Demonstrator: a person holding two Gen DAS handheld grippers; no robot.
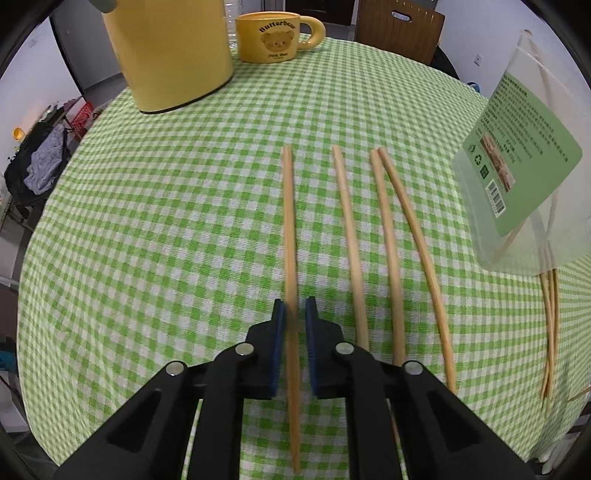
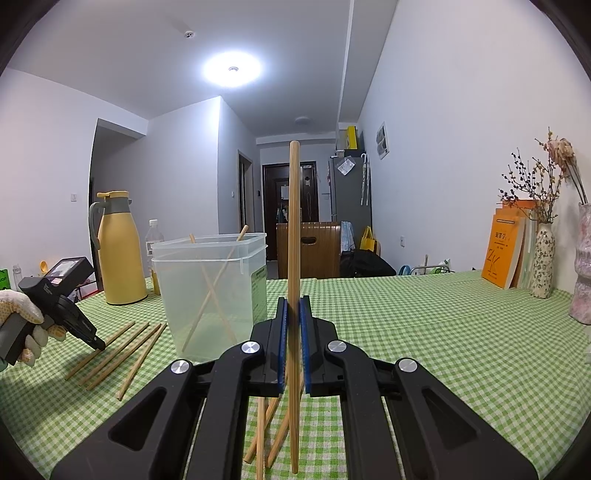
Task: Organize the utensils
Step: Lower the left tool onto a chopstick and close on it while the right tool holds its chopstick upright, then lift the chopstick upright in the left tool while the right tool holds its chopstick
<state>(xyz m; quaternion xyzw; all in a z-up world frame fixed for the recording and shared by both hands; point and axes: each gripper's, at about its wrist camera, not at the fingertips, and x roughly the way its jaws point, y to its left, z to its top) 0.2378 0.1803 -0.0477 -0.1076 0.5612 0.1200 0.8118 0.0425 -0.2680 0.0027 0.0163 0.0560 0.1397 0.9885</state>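
Several wooden chopsticks lie side by side on the green checked tablecloth (image 1: 166, 221). My left gripper (image 1: 294, 306) points down at the leftmost chopstick (image 1: 289, 221), and its blue pads are shut on it. Three more chopsticks (image 1: 386, 236) lie just to the right. The right wrist view shows the left gripper (image 2: 98, 345) in a gloved hand (image 2: 22, 314), its tip on the row of chopsticks (image 2: 122, 350). My right gripper (image 2: 294, 302) is shut on one upright chopstick (image 2: 294, 221). Left of it stands a clear plastic container (image 2: 210, 288) with chopsticks leaning inside; it also shows in the left wrist view (image 1: 517, 166).
A yellow thermos (image 1: 170, 55) and a yellow bear mug (image 1: 273, 37) stand at the table's far side, with a wooden chair (image 1: 399, 29) behind. More chopsticks (image 2: 273, 424) lie under my right gripper. Orange books (image 2: 506, 251) and vases (image 2: 543, 266) line the right wall.
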